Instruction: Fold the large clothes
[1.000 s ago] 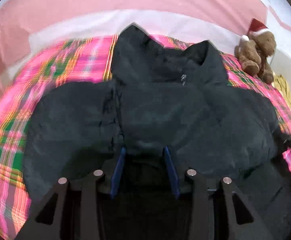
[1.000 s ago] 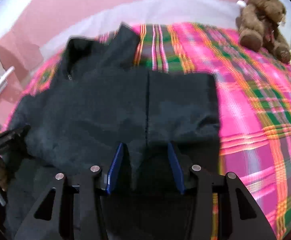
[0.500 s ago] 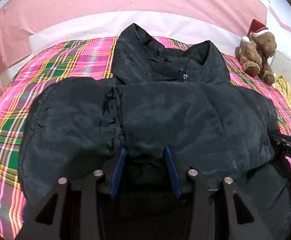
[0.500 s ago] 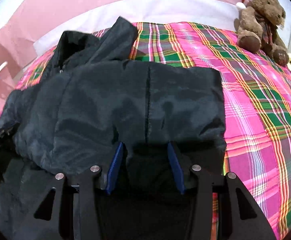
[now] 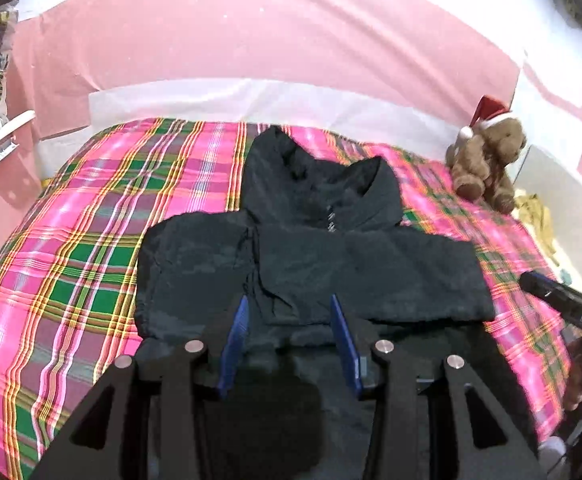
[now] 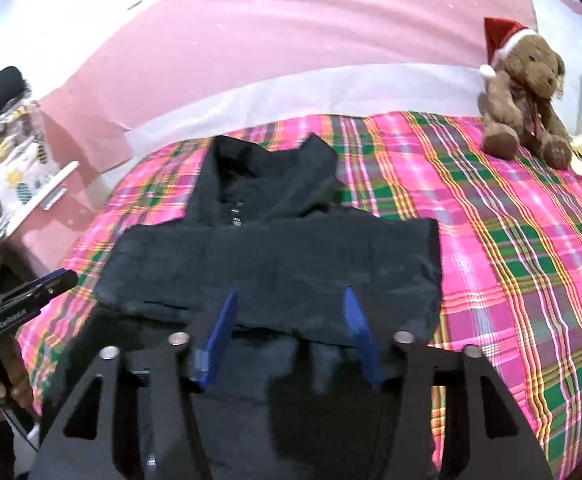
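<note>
A large black jacket (image 5: 311,264) lies on the plaid bed, collar toward the far side, its sleeves folded across the chest. It also shows in the right wrist view (image 6: 283,264). My left gripper (image 5: 289,320) is open, its blue fingers above the near edge of the folded sleeves, nothing between them. My right gripper (image 6: 289,312) is open too, over the same near fold. Each gripper shows at the edge of the other's view: the right one (image 5: 563,308), the left one (image 6: 27,304).
A pink-green plaid blanket (image 5: 91,264) covers the bed. A brown teddy bear with a Santa hat (image 6: 523,96) sits at the far right corner. A pink wall (image 5: 251,40) lies behind. A pineapple-print fabric (image 6: 7,172) hangs at the left.
Both grippers have pulled back and up from the jacket. The jacket has settled flat with the sleeves folded across it. The right gripper's fingers stand wider apart than before.
</note>
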`<state>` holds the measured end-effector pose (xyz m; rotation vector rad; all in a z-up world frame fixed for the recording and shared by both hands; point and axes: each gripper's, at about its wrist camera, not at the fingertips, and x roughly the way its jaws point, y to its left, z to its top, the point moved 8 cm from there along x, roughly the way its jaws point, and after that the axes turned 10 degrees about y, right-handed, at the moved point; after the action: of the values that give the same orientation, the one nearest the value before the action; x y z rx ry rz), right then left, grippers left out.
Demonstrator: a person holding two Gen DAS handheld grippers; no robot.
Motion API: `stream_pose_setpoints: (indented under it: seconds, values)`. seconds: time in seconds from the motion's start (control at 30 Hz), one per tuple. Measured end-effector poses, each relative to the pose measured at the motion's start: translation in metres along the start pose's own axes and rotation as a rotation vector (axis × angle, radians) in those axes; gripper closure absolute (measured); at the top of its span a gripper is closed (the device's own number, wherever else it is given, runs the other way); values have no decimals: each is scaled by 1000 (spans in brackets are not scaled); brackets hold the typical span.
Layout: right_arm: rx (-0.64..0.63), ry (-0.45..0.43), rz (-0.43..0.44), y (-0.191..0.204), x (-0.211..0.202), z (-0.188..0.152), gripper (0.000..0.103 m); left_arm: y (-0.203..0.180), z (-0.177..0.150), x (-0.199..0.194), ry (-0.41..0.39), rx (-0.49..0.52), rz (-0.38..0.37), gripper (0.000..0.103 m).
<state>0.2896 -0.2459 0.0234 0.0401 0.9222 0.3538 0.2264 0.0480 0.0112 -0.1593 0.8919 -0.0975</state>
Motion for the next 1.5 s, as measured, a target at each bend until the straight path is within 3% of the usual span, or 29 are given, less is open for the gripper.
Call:
stream_pose_setpoints:
  seconds: [0.2,0.5,0.87,1.23,1.33,1.37,1.4,1.5]
  values:
    - [-38,-8,28,14,-7,23,44,-6,22,-18,-24,33,-16,53]
    - [-48,4,19,5,25,96,44,-5,93,21,9,61,-3,50]
    - [-44,94,-44,-25,141,183,44,26,193,150,80,1,60,50]
    - [-91,212,-124,-42,247,231,44,33,239,275,167,-13,135,50]
    - [-93,300,-166,-52,273,229,44,38,240,299,192,-10,169,50]
    - [-98,323,-176,-54,279,227,58,40,238,305,205,-12,179,64]
    - [-99,334,-175,-54,281,226,89,41,235,311,220,-16,180,86]
    - [-120,296,-171,-45,270,225,95,42,232,307,199,-21,169,97]
